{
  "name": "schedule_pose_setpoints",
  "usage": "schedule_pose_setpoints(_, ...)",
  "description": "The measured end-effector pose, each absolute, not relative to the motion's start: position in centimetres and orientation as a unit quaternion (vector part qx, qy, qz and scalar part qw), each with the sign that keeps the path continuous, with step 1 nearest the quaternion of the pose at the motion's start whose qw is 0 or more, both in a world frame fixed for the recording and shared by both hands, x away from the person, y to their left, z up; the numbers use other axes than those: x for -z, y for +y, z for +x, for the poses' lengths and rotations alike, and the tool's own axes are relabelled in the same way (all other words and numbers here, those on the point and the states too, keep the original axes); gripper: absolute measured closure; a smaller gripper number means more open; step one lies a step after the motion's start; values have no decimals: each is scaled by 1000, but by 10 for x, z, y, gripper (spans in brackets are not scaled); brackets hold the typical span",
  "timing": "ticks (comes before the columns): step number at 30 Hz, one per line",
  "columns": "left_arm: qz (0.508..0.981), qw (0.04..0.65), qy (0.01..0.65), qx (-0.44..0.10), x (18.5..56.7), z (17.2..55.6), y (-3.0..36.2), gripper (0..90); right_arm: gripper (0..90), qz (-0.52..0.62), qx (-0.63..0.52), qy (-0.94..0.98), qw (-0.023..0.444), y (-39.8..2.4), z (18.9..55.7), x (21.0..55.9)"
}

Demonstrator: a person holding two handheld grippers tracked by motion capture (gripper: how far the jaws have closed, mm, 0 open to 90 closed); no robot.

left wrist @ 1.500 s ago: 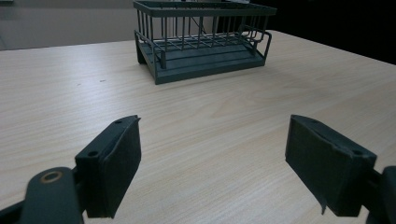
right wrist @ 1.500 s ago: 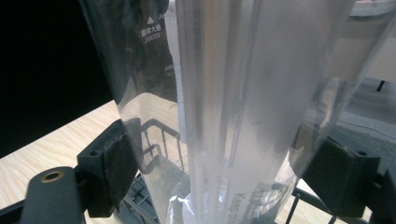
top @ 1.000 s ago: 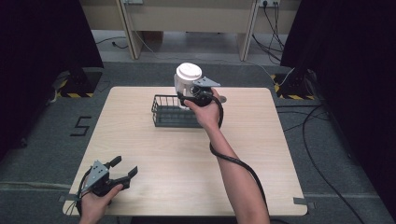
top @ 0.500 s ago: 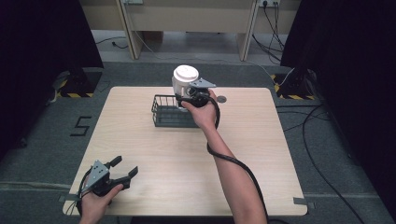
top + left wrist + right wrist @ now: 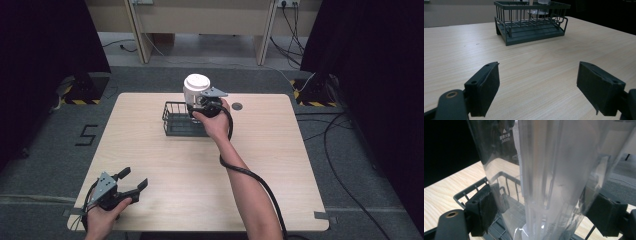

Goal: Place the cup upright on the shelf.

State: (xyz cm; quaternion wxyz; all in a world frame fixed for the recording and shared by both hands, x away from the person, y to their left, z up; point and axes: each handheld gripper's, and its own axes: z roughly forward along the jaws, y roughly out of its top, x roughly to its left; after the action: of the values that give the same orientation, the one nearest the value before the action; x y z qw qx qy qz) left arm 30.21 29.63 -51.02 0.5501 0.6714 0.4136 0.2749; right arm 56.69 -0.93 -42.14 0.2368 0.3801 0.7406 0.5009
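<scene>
Across the middle of the high view spreads a pale wooden table (image 5: 280,165), set on grey floor with dark curtains to either side. Toward 12 o'clock of the tabletop's centre stands a dark green wire basket (image 5: 179,120), its long side running across the table; in the left gripper view the same basket (image 5: 530,21) sits far off at about 12 o'clock, with bare wood grain between it and the jaws.

Over the basket's 3 o'clock end the right gripper (image 5: 204,102) holds a clear plastic container (image 5: 195,90) with a white lid, seen from above as a pale round top. In the right gripper view the container (image 5: 549,175) stands upright and close to the lens, translucent, with small printed marks near 11 o'clock. The 2 black jaws press against its 2 sides, so this gripper is clamped on the container. Its lower end sits inside the basket's rim (image 5: 474,191); whether it touches the basket floor cannot be told. A black cable trails from this gripper down along the person's forearm toward 6 o'clock.

At about 7 o'clock of the table, near its front edge, the left gripper (image 5: 131,182) is held in the person's hand just above the wood. Its jaws stand wide apart with nothing between them, as the left gripper view also shows.

Beside the right gripper, at its 3 o'clock, a small dark round mark (image 5: 237,106) lies on the tabletop.
</scene>
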Motion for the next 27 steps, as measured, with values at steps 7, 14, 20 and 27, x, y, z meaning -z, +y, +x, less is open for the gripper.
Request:
schedule_pose_setpoints(7,672,550,414,-274,511,302,295,178,185,385,-492,745,234,-8,568,430)
schedule_pose_setpoints(14,673,549,413,-274,511,302,295,178,184,392,-483,748,230,-7,569,437)
schedule_pose_setpoints(20,672,551,412,-274,510,302,295,178,184,394,-481,750,225,-6,570,441)
schedule_pose_setpoints(27,673,550,411,-274,510,302,295,179,181,392,-479,750,231,-5,568,442)
